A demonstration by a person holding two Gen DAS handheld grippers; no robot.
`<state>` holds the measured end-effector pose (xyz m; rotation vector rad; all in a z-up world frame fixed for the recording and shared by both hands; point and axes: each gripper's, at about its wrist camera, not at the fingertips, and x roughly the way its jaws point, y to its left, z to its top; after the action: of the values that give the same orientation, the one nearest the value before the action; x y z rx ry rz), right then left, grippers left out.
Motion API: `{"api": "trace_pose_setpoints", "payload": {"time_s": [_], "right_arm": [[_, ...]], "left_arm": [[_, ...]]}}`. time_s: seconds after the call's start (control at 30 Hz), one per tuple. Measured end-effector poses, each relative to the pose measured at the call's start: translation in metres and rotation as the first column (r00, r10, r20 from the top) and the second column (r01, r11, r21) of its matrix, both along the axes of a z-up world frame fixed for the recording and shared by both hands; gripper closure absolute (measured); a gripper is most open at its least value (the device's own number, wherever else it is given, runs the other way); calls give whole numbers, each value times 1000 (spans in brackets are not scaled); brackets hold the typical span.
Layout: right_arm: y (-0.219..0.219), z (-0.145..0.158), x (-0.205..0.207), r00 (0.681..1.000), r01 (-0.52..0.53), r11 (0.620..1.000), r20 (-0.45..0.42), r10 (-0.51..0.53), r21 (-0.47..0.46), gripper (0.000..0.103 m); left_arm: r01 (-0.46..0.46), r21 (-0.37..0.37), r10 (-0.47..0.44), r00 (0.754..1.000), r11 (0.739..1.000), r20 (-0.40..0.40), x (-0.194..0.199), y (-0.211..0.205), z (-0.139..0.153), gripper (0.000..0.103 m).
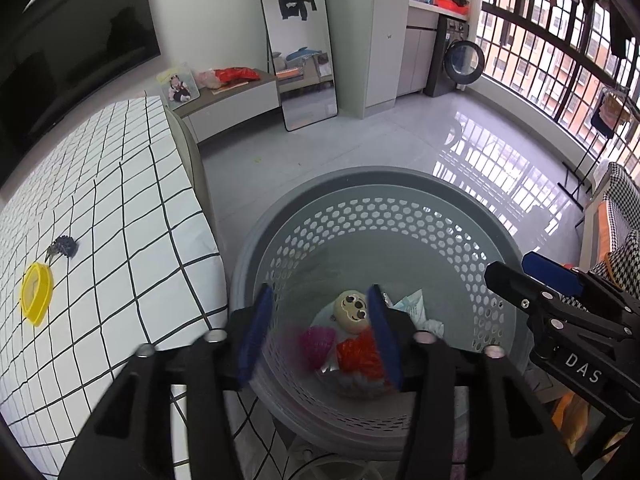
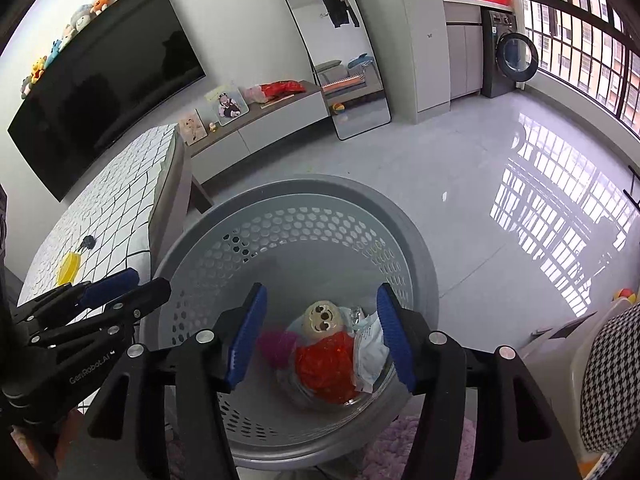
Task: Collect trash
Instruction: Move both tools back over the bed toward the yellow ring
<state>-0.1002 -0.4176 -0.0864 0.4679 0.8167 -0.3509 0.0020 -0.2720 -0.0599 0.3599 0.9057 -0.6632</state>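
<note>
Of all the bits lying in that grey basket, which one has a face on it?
The round beige piece with cartoon eyes, at the far side of the pile in the basket. The red crumpled piece and the pink one show no face.

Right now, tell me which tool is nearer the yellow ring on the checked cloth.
Left. The left tool hangs over the basket edge beside the yellow ring; the right tool is farther across.

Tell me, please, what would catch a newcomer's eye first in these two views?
Probably the big grey perforated basket on the floor beside the grid-patterned table, with bright red crumpled trash and a round cartoon-face piece at its bottom. Both grippers, left and right, hang over it with blue-padded jaws open and empty.
</note>
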Motion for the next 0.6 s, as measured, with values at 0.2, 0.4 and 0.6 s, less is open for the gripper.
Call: {"api": "trace_pose_setpoints", "payload": {"time_s": [0.2,0.4,0.6], "right_arm": [[3,3,-2,1000,-1,1000,9,1,-6,41],[5,5,-2,1000,-5,1000,14,5,-7,40],[10,9,-3,1000,-13,1000,26,14,-12,35]], "left_arm": [[-5,-11,5,1000,1000,16,0,4,5,39],[-13,-18,14,1000,1000,22,0,10,9,35],[-24,-33,25,999,999,32,-1,17,15,28]]}}
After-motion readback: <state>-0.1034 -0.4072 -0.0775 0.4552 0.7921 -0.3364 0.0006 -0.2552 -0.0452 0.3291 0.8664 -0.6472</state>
